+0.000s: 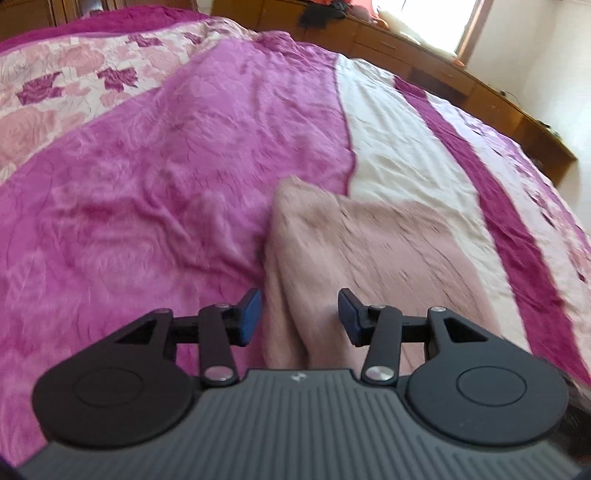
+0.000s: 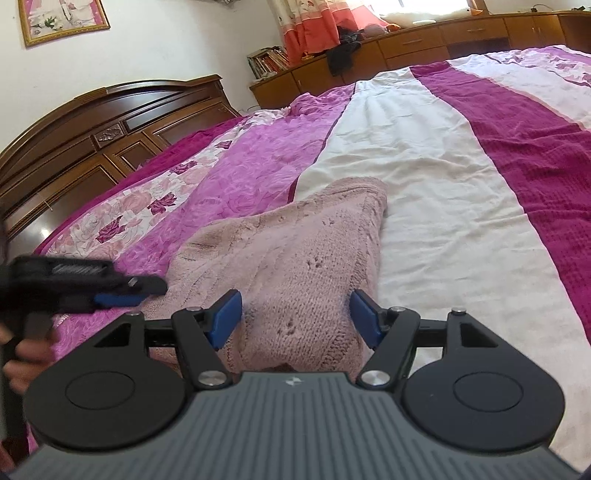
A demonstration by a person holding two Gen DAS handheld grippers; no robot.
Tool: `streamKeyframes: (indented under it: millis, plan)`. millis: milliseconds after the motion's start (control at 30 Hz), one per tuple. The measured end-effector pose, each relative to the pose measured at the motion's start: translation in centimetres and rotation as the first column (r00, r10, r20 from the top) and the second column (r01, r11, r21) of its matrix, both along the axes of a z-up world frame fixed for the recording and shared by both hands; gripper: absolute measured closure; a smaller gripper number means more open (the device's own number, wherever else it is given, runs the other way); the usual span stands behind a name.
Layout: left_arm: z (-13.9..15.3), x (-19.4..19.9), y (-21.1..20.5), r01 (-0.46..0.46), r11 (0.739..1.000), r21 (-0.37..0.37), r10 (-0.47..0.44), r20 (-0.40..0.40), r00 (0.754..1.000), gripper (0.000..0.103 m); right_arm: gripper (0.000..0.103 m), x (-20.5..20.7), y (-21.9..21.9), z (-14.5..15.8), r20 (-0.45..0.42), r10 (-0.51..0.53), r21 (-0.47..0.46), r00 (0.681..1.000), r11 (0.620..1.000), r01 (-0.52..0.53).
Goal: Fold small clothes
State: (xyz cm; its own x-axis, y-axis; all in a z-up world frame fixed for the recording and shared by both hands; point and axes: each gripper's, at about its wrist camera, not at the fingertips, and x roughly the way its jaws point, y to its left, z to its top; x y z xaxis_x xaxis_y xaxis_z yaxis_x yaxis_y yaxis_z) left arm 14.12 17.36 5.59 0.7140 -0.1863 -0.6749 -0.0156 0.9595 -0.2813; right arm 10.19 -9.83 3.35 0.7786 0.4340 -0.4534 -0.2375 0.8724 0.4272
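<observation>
both my grippers hang spread over the pink knit garment (image 2: 295, 258) on the bedspread (image 2: 443, 184): left gripper (image 1: 299, 314) above its left edge, right gripper (image 2: 295, 317) above its near end, neither holding anything.

Dark carved headboard (image 2: 92, 125), low wooden cabinets (image 2: 424, 40), white walls, bright sunlit window (image 1: 424, 26).

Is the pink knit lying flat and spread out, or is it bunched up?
Bunched up. The pink knit lies in a rumpled heap on the bedspread, with raised folds and a turned-over far corner, not laid flat.
</observation>
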Motion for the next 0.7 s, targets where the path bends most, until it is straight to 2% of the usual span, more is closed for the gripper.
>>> streamKeyframes:
  millis: [100,200,300,400,533,600,700]
  plan:
    - [-0.6,-1.5,-0.5,0.029,1.000,-0.012,-0.029,-0.037,0.999,0.055,0.031,-0.2,0.0,0.0,-0.003,-0.008,-0.003,1.000,1.000,0.008]
    - [-1.8,-2.1,-0.8,0.002,0.998,0.059,0.001,-0.049,0.999,0.051,0.031,-0.5,0.1,0.1,-0.007,-0.008,-0.015,1.000,1.000,0.008]
    - [-2.5,-2.3,0.4,-0.034,0.999,-0.003,0.033,-0.062,0.998,0.050,0.031,-0.8,-0.2,0.2,-0.014,-0.002,-0.018,1.000,1.000,0.002]
    - [-2.3,-2.5,0.9,-0.050,0.998,-0.024,0.049,-0.059,0.997,0.049,0.031,-0.8,-0.9,0.2,-0.036,-0.006,0.004,0.999,1.000,0.006]
    - [-1.5,-2.4,1.6,-0.061,0.995,-0.079,0.059,-0.033,0.998,0.049,0.028,-0.2,-2.5,0.6,-0.058,-0.028,0.063,0.998,0.998,0.031]
    - [-1.2,-2.2,1.7,-0.072,0.993,-0.092,0.070,-0.024,0.997,0.044,0.018,0.7,-3.4,0.8,-0.089,-0.030,0.113,0.996,0.993,0.040]
    - [-1.5,-1.3,1.7,-0.077,0.992,-0.096,0.074,-0.028,0.997,0.035,0.017,2.5,-4.7,0.4,-0.147,0.000,0.198,0.989,0.980,0.029]
